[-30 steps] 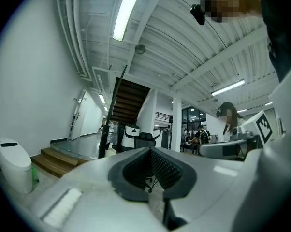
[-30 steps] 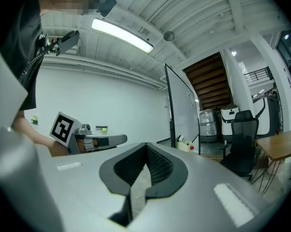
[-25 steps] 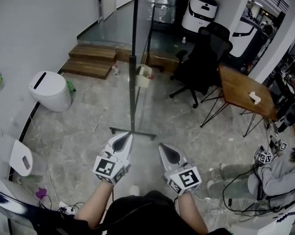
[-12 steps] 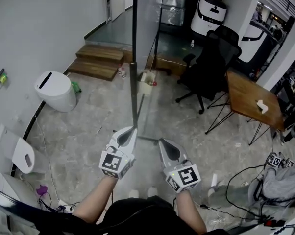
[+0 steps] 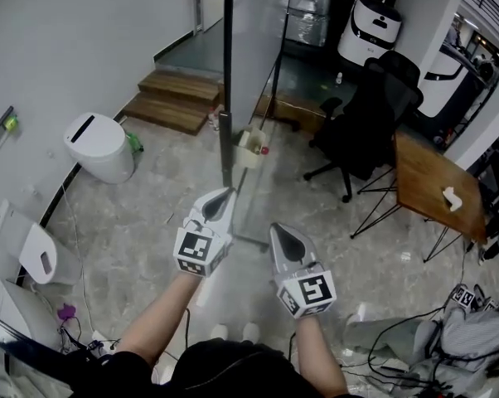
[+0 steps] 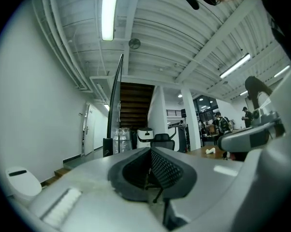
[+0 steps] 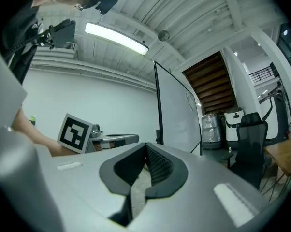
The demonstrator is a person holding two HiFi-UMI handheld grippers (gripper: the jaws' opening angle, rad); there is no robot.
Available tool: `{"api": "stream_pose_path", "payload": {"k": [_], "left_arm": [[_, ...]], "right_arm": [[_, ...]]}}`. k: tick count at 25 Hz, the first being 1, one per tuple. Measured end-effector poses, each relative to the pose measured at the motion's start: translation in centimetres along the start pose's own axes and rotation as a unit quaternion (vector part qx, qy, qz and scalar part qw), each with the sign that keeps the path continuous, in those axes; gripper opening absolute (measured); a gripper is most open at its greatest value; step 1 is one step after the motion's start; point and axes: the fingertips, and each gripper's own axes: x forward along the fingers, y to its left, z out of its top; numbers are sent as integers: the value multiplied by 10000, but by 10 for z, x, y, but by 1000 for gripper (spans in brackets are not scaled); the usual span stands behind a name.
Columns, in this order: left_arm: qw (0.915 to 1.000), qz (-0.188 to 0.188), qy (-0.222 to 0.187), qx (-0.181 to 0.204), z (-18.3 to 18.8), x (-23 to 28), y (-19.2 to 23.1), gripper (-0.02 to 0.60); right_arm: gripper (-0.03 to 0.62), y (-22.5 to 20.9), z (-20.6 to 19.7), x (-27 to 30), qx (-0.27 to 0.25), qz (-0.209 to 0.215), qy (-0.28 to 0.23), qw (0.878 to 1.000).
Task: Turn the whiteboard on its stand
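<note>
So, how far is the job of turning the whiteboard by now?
Done: nothing visible yet. The whiteboard stands edge-on to the person, and neither gripper touches it. In hand: the left gripper and the right gripper, both shut and empty, point toward its near edge, the left one closer. Left: reach the frame, grip or push it, and swing the board round on its stand.

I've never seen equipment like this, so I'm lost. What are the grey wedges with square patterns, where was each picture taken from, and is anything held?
They are hand-held grippers: a person holds the left gripper and right gripper. The head view looks down from the person's head; each gripper view looks along its own fingers. Ahead stands the whiteboard. On the floor are a white bin, an office chair and a wooden table. Both grippers' fingers are closed with nothing between them.
</note>
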Motion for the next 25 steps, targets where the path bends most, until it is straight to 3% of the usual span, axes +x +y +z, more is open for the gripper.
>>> {"api": "stream_pose_path", "payload": {"k": [9,14,25], "left_arm": [[9982,549,176,169,-6,69,69,51],[9951,876,281,352,-10,103,106,107],[9897,1183,804,108,-64,153,150,257]], "right_arm": [[8,-14,10,47,-30,86,-132,9999],[8,-20,7,61,21,39,-133,9999],[8,-33,-12,62,150,-65,112,9998]]}}
